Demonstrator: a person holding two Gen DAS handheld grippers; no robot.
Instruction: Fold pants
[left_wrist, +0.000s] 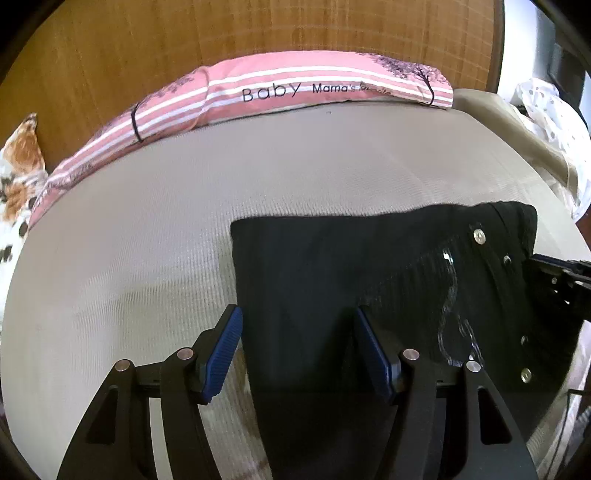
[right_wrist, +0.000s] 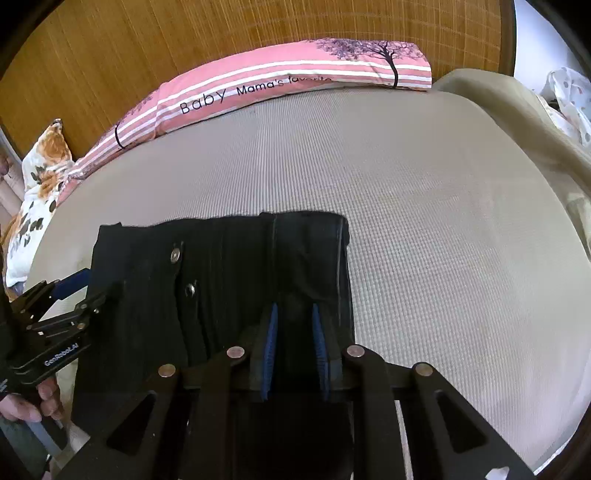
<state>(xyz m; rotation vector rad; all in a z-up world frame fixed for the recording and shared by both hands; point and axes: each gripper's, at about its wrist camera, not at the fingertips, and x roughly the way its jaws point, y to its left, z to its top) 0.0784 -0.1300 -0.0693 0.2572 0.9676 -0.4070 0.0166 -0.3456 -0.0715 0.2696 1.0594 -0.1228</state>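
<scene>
While my left tongs (left_wrist: 297, 328) stood spread over black pants (left_wrist: 332, 280), my right tongs (right_wrist: 294, 325) pinched them; beyond, a pillow (right_wrist: 258, 85) read "Baby Mama's", remainder hidden.

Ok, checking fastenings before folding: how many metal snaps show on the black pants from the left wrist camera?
4, in a row down the pants' right part: top snap, second snap just below, third snap lower, fourth snap nearest the camera. Folds may hide more.

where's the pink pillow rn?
The pink striped pillow lies along the far edge of the grey mattress against the wooden headboard, well beyond the black pants, top-centre in both wrist views.
</scene>
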